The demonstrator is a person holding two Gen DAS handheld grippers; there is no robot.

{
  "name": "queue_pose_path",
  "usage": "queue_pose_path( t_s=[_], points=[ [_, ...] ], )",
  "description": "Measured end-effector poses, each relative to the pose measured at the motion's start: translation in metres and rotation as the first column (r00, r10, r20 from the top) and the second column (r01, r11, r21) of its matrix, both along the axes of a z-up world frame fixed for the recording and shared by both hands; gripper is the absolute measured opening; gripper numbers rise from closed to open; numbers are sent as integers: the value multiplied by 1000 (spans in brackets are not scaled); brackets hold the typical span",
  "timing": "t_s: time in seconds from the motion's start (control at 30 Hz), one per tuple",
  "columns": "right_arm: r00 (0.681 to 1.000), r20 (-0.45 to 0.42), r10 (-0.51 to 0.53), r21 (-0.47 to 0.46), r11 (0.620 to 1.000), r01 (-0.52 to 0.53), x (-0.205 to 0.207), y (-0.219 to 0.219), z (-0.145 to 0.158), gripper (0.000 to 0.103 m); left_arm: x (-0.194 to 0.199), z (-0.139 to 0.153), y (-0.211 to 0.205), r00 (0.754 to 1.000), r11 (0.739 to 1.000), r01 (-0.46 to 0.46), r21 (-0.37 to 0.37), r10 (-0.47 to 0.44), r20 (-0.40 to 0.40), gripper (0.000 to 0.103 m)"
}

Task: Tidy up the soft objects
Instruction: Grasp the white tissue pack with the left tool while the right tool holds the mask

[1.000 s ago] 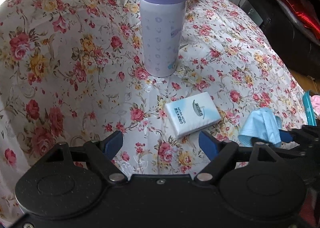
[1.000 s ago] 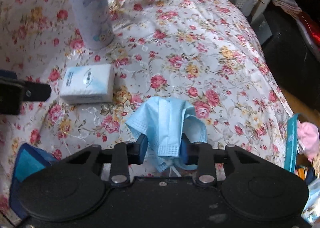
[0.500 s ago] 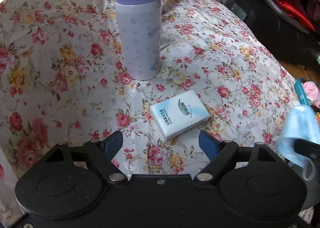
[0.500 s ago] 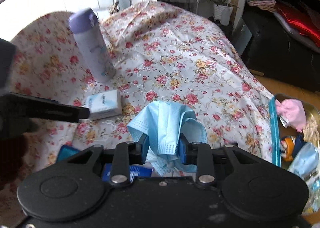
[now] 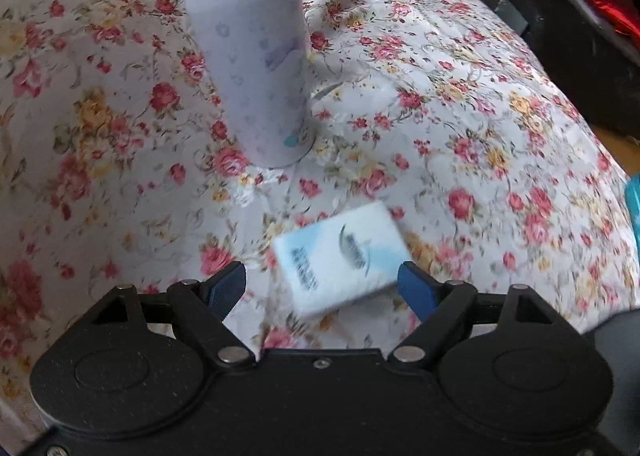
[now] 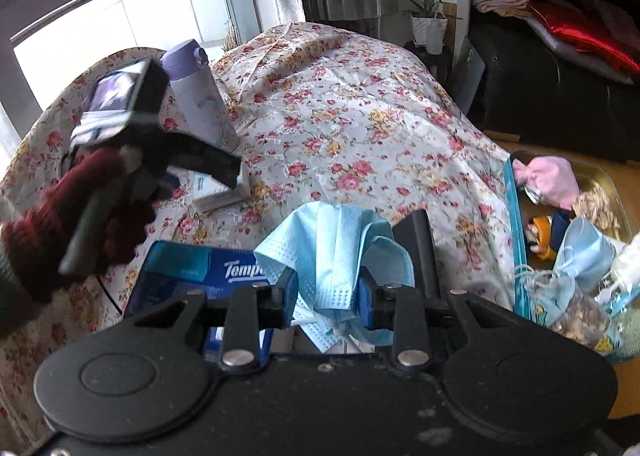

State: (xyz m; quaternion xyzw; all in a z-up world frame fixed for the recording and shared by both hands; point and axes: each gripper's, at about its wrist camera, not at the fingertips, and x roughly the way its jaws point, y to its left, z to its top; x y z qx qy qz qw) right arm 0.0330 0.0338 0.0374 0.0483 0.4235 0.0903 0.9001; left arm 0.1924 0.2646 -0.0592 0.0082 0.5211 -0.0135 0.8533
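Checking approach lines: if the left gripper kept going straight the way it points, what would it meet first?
Most likely the tissue pack, lying on the floral cloth between the left gripper's open jaws, nearer the right finger. Blur leaves the depth uncertain.

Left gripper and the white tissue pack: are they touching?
Apart. In the left wrist view the left gripper is open, its blue pads either side of the tissue pack, with floral cloth visible between left pad and pack.
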Motion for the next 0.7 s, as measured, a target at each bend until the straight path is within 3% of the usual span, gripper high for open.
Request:
queue_pose_path(
  t_s=[0.17, 0.33, 0.47, 0.57, 0.7],
  points=[
    [1000, -11, 1, 3, 1000, -1, -6, -2, -4, 30, 22, -4, -9, 998, 999, -51, 20, 52, -42, 87],
    [1000, -7, 3, 13, 1000, -3, -13, -6, -3, 30, 32, -3, -11, 995, 995, -90, 36, 92, -48, 87],
    [1000, -8, 1, 18, 1000, -1, -13, -7, -3, 30, 32, 5, -14, 994, 995, -101, 4, 101, -37, 88],
    [1000, -6, 2, 19, 1000, -2, -15, -7, -2, 30, 40, -3, -12, 985, 988, -154, 7, 154, -84, 91],
    [1000, -7, 7, 17, 1000, -7, -18, -7, -3, 30, 51, -13, -3, 962, 970, -237, -59, 226, -154, 89]
  ],
)
